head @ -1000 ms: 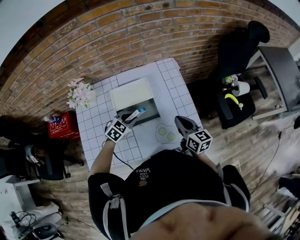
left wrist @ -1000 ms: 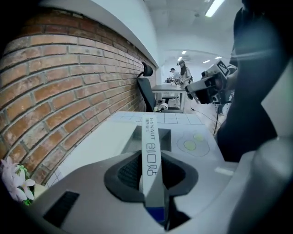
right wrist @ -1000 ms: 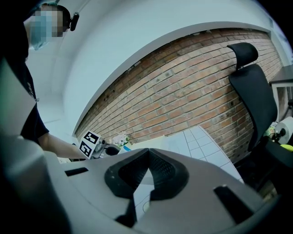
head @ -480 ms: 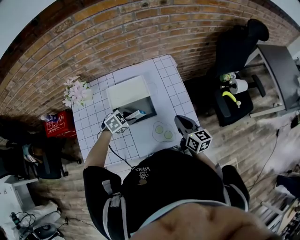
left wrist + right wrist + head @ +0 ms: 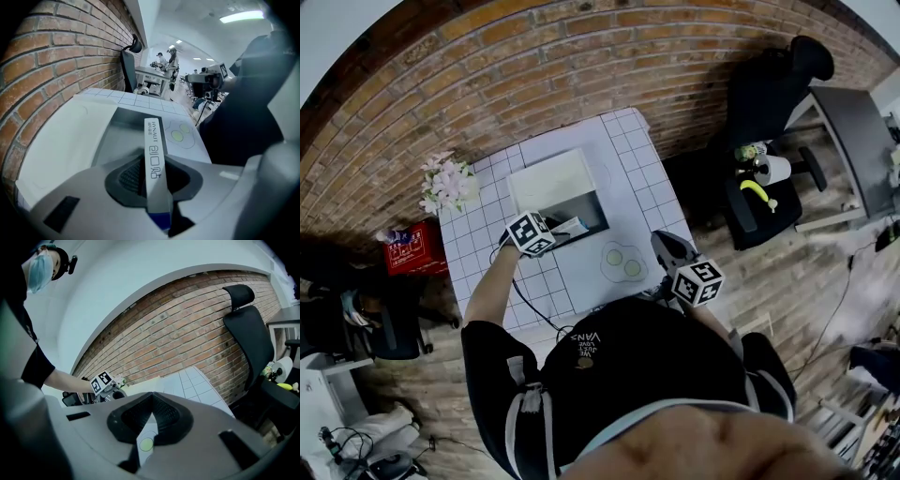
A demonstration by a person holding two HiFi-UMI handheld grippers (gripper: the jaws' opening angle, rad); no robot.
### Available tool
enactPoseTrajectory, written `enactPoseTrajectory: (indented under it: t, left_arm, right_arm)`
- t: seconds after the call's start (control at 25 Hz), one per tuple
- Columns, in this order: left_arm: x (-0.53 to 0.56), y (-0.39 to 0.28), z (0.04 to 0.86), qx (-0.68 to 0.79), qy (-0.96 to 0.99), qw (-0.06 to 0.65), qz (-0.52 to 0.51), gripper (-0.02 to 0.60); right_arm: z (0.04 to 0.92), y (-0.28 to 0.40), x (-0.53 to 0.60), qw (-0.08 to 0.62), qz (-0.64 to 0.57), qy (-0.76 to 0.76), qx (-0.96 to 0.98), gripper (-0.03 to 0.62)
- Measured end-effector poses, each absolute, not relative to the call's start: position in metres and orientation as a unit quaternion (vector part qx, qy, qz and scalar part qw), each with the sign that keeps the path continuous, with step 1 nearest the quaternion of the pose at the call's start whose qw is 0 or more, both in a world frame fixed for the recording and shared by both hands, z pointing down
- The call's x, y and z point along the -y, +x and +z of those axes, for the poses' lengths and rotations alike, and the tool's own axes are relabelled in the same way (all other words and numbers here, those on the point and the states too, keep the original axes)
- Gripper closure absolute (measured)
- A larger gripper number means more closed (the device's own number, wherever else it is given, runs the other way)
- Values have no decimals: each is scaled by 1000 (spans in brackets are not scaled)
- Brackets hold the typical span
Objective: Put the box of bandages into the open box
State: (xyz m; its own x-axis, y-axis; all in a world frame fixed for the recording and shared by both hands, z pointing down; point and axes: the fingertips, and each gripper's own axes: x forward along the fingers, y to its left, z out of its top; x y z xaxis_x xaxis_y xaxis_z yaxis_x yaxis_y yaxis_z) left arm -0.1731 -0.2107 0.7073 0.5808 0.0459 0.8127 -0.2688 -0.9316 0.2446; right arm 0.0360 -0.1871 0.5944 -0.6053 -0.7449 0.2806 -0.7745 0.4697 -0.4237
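Slim white bandage box [image 5: 154, 157], blue end, printed edge.

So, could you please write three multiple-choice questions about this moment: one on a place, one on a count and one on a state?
1. Over what does the far end of the box of bandages reach?
A. a sink
B. the open box
C. a plate

2. How many yellow-green circles are on the flat mat on the table?
A. one
B. two
C. four

3. The left gripper is:
A. open and empty
B. shut on a cup
C. shut on the box of bandages

Answers:
1 B: the left gripper view shows the box's far end over the dark inside.
2 B: the head view shows two side by side.
3 C: it clamps the box from both sides.
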Motion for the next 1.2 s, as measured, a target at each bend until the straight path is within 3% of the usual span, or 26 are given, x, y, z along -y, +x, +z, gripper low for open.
enactPoseTrajectory:
  t: [0.72, 1.2]
  left_arm:
    - [243, -183, 701, 139, 883, 103, 437, 397]
    - [246, -196, 699, 161, 880, 81, 440, 379]
  right_arm:
    - [595, 28, 184, 30, 265, 435, 860, 600]
    - [596, 18, 181, 33, 268, 430, 862, 600]
